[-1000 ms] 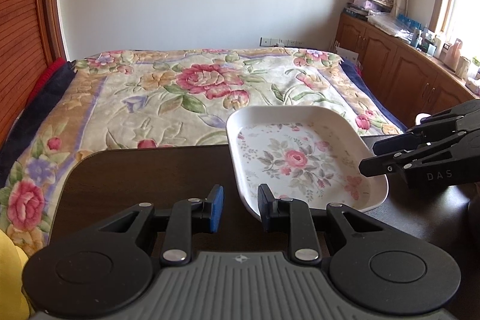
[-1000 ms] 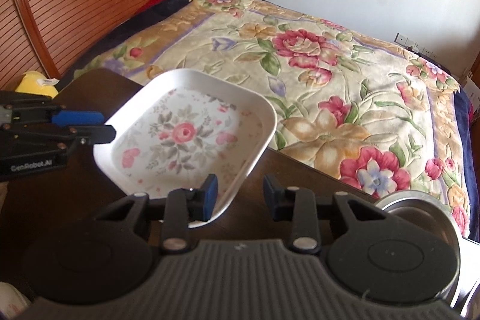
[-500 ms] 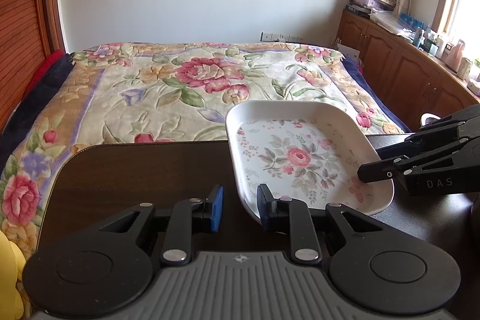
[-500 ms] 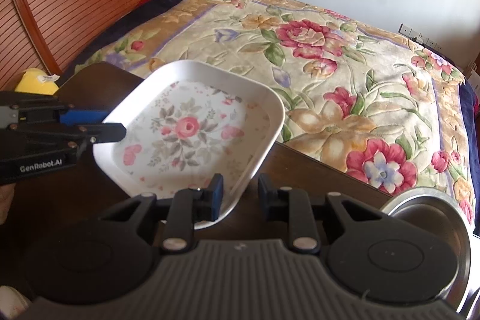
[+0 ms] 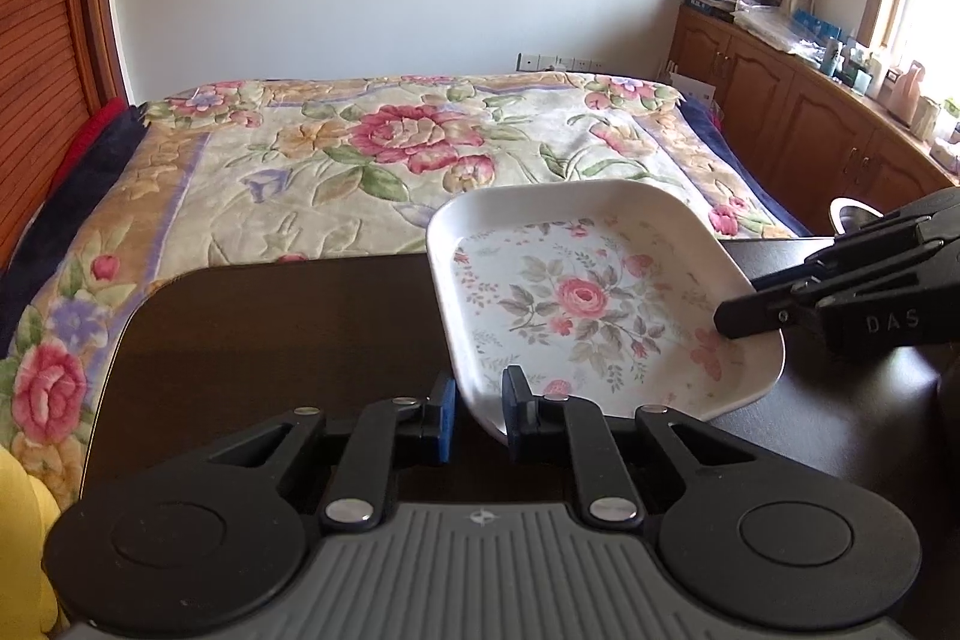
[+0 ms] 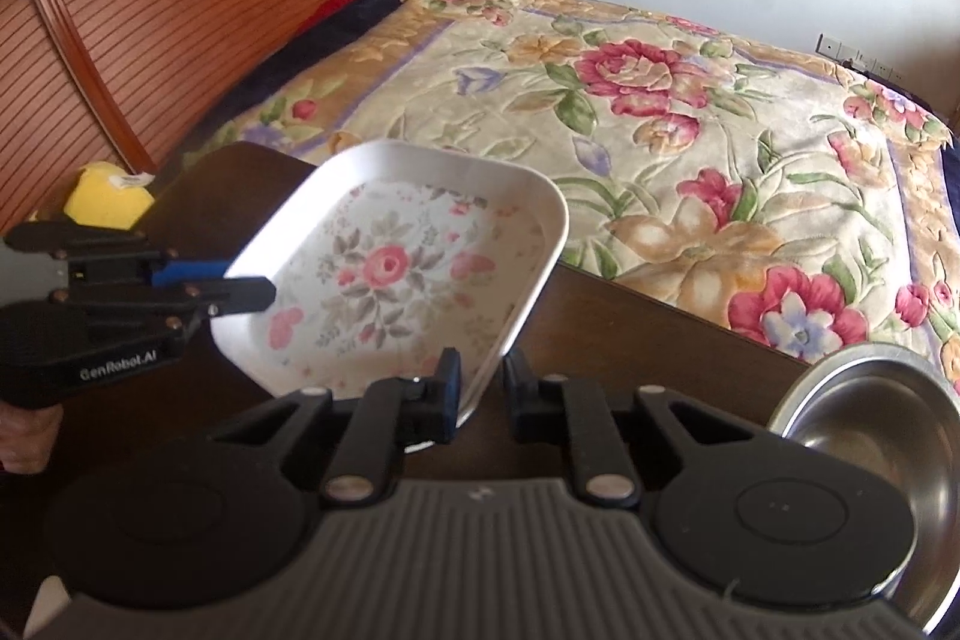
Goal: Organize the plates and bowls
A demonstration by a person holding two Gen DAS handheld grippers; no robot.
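Observation:
A white square plate (image 5: 576, 298) with a pink rose print hangs tilted just above the dark wooden table (image 5: 270, 340). My left gripper (image 5: 480, 415) is shut on the plate's near corner rim. In the right wrist view the plate (image 6: 390, 274) has my right gripper (image 6: 483, 394) shut on its near edge, and the left gripper (image 6: 240, 280) clamps the opposite rim. The right gripper (image 5: 738, 319) also shows at the plate's right side in the left wrist view. A steel bowl (image 6: 870, 430) stands on the table to the right of the right gripper.
A bed with a floral quilt (image 5: 390, 148) runs along the table's far edge. Wooden cabinets (image 5: 810, 124) with clutter on top line the right wall. A yellow soft object (image 6: 108, 202) lies past the table's left end. A hand (image 6: 24, 436) grips the left tool.
Both pairs of fingers have drawn closer together onto the plate's rim. The plate has risen a little and shifted slightly to the right in the right wrist view.

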